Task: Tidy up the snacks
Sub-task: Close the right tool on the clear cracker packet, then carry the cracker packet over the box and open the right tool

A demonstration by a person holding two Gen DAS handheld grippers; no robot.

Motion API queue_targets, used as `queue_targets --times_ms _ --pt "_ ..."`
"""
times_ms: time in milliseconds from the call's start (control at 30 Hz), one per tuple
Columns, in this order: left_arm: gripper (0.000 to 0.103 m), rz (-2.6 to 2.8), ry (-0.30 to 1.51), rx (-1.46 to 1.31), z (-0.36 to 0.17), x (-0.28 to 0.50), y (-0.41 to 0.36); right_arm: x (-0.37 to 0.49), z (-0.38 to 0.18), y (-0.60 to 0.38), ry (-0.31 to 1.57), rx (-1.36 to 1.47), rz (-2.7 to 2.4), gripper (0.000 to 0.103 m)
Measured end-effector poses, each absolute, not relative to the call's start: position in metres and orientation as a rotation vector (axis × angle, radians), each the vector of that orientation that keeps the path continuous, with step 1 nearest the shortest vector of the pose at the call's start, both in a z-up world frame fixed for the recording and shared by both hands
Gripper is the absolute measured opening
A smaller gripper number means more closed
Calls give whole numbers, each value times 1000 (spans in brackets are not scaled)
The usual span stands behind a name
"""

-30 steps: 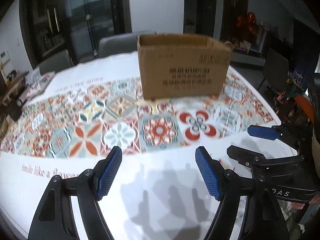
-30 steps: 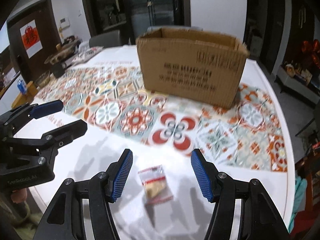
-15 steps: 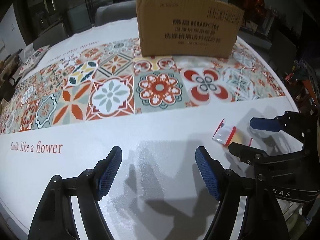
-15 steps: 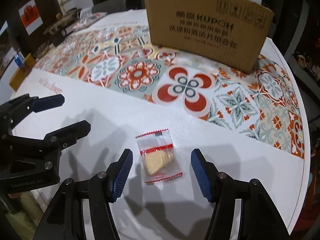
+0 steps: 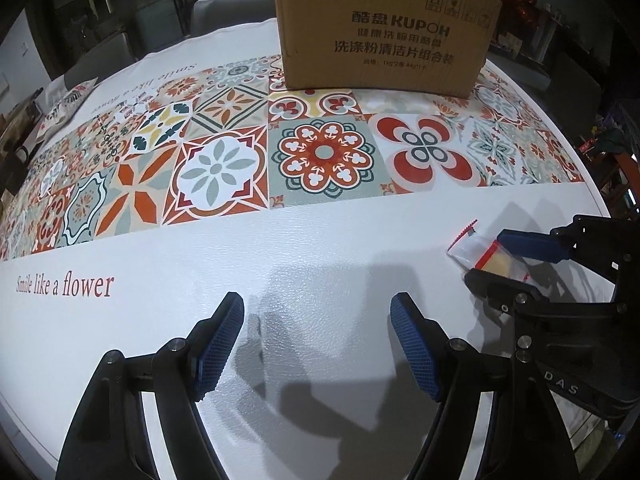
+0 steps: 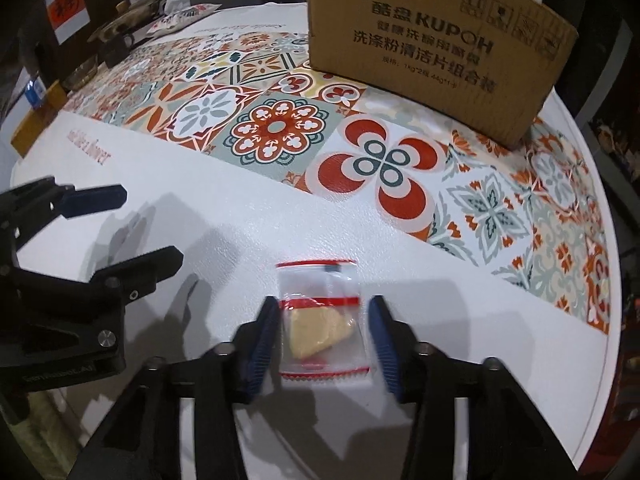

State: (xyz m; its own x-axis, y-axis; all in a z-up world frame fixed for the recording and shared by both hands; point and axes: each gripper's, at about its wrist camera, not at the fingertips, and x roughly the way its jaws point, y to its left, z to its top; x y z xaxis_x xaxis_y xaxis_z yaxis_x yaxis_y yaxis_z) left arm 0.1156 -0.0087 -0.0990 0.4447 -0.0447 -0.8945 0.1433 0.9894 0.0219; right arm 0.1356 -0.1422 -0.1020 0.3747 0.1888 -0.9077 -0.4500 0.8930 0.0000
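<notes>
Snack packet (image 6: 322,326) on white tablecloth (image 6: 240,232), right gripper (image 6: 323,340) closing around it, left gripper (image 5: 316,344) spread empty, cardboard box (image 6: 432,56) far side.

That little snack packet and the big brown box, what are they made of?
The snack packet looks like thin, glossy clear plastic film: its pale yellow contents show through, and the red-trimmed ends are serrated. The box looks like matte brown corrugated cardboard with dark print, its face slightly creased.
</notes>
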Motion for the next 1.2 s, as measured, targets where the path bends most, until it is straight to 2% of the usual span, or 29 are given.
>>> queue_targets --times_ms 133,633,1200 --pt "75 -117 1092 89 -95 116 -7 135 -100 -143 1112 -242 417 36" --pt "75 -114 958 113 -53 124 -9 138 -57 -153 984 -129 372 36" --pt "75 -134 790 118 22 168 -11 170 12 -163 817 -60 317 36"
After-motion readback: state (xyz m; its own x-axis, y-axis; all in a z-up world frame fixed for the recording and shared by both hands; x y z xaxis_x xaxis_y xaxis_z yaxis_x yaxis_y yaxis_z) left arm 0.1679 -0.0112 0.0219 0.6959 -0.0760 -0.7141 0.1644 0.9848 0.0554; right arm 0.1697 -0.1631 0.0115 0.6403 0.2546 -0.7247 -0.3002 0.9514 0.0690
